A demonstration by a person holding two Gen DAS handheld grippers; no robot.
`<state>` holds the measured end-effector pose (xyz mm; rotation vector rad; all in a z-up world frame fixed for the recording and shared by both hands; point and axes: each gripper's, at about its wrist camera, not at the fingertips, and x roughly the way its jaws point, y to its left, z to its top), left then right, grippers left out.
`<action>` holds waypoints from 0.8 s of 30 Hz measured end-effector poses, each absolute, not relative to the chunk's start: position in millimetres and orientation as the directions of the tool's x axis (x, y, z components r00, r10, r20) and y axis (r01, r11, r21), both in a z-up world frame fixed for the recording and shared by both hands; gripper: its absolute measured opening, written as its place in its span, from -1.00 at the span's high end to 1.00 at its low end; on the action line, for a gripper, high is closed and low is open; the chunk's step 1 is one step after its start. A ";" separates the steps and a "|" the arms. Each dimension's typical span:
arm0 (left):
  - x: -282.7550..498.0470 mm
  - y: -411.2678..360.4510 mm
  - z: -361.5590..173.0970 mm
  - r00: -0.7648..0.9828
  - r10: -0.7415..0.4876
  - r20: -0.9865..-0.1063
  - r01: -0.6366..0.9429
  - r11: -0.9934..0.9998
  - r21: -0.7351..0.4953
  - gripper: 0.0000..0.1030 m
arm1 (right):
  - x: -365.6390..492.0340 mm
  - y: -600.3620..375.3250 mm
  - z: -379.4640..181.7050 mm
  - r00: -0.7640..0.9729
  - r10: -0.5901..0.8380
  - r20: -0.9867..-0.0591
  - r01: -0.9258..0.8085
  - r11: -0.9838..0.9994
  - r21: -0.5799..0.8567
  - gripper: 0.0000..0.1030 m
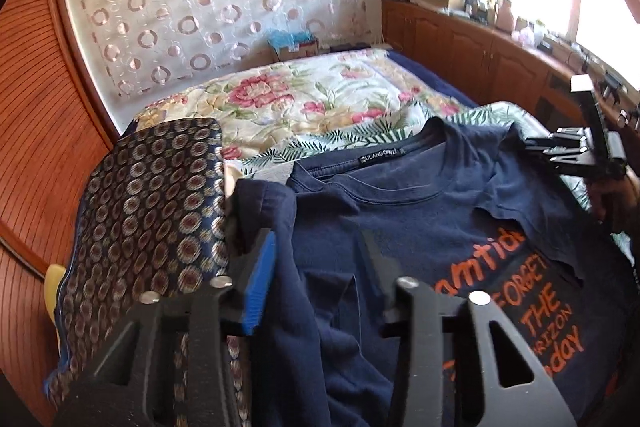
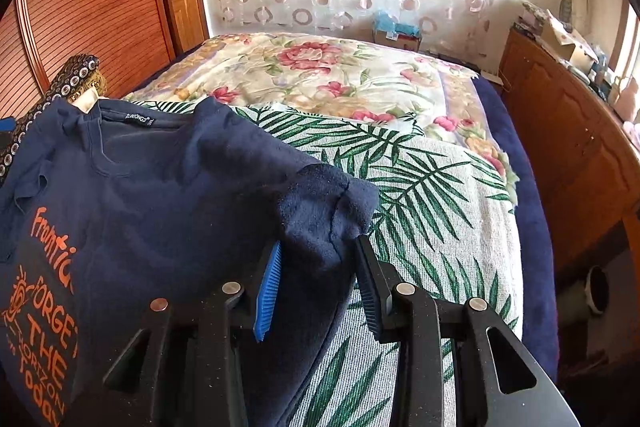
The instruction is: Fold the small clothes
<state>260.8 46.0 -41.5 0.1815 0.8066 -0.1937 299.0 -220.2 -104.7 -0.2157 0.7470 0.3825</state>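
Navy cotton T-shirt with orange lettering lies face up, collar toward the headboard, on a palm-leaf print cloth over the floral quilt. Left gripper: fingers clamped on the sleeve beside a dark medallion-patterned cushion. Right gripper: fingers pinching the other bunched sleeve.
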 end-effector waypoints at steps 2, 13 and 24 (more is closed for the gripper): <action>272.5 41.7 -47.0 0.656 -0.084 -0.750 0.243 0.964 0.104 0.28 | 298.3 -220.9 -104.8 0.675 0.250 -0.694 -0.410 0.909 -0.072 0.28; 308.8 43.2 -68.9 0.596 0.080 -0.799 0.208 0.945 0.250 0.29 | 293.9 -218.9 -107.6 0.689 0.226 -0.689 -0.407 0.907 -0.109 0.28; 282.1 109.8 -6.9 0.728 0.048 -0.684 0.066 0.988 0.139 0.91 | 293.3 -216.5 -105.8 0.686 0.231 -0.690 -0.408 0.907 -0.102 0.28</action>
